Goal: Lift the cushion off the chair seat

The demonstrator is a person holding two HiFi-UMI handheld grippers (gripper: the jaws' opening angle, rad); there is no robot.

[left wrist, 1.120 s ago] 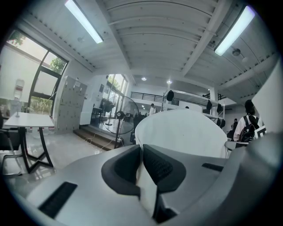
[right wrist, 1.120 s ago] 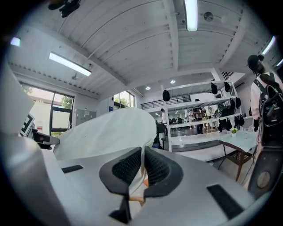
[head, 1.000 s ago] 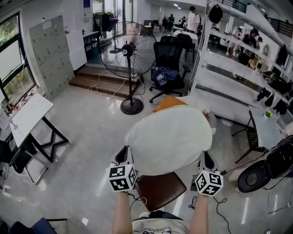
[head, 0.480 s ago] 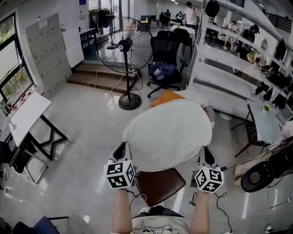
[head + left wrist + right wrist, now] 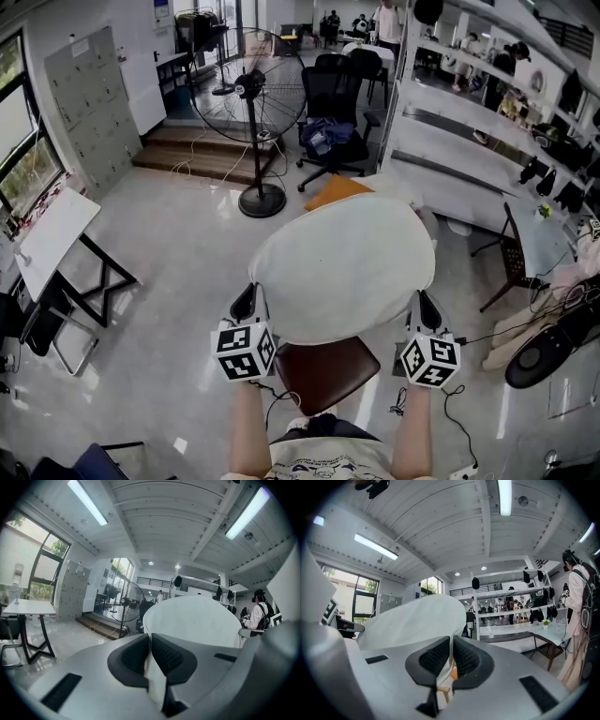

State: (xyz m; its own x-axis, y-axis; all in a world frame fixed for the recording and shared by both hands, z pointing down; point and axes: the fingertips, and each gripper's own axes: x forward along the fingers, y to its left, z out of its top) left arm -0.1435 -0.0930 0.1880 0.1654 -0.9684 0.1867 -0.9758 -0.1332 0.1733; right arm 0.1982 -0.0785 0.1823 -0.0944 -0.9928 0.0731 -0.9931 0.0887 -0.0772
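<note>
A large off-white cushion (image 5: 342, 267) hangs in the air above the brown chair seat (image 5: 323, 373), held flat between both grippers. My left gripper (image 5: 251, 302) is shut on the cushion's left edge, and my right gripper (image 5: 424, 307) is shut on its right edge. In the left gripper view the cushion (image 5: 197, 620) rises beyond the jaws, with its fabric pinched between the dark pads (image 5: 166, 656). The right gripper view shows the cushion (image 5: 417, 620) stretching away to the left, its edge caught between the pads (image 5: 433, 657). The cushion hides the chair's back.
A tall standing fan (image 5: 248, 94) and a black office chair (image 5: 337, 117) stand ahead. White shelving (image 5: 469, 141) runs along the right. A white folding table (image 5: 52, 239) is at the left. Cables and a round black device (image 5: 539, 352) lie on the floor at the right.
The cushion and both grippers hold almost still. The head view has shifted a little, so the fan and floor sit slightly lower in the picture.
</note>
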